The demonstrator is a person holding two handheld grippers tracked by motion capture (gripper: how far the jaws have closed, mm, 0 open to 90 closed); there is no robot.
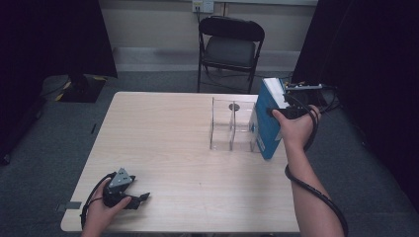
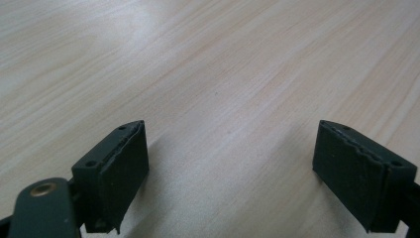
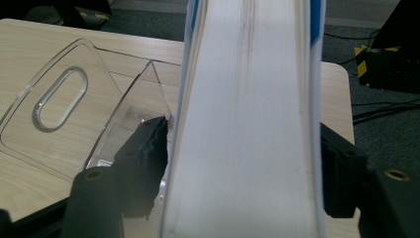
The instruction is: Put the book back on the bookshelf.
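A thick blue-covered book [image 1: 267, 126] stands on end at the table's right side, leaning slightly, right beside a clear plastic divided holder [image 1: 232, 126]. My right gripper [image 1: 277, 101] reaches over the book's upper right edge. In the right gripper view its white page edge [image 3: 242, 124] runs up between the two black jaws, and the pads sit close beside the covers without visibly squeezing them. The clear holder [image 3: 64, 99] with its oval handle slot lies to the left of the book. My left gripper [image 1: 142, 197] rests open on the table's front left, with only bare wood between its pads [image 2: 124, 173].
The wooden table [image 1: 168, 143] has its right edge just past the book. A black folding chair [image 1: 230, 44] stands behind the table. Dark curtains hang at both sides, and a stand base [image 1: 81, 88] sits on the floor at the left. A cable loops along my right forearm.
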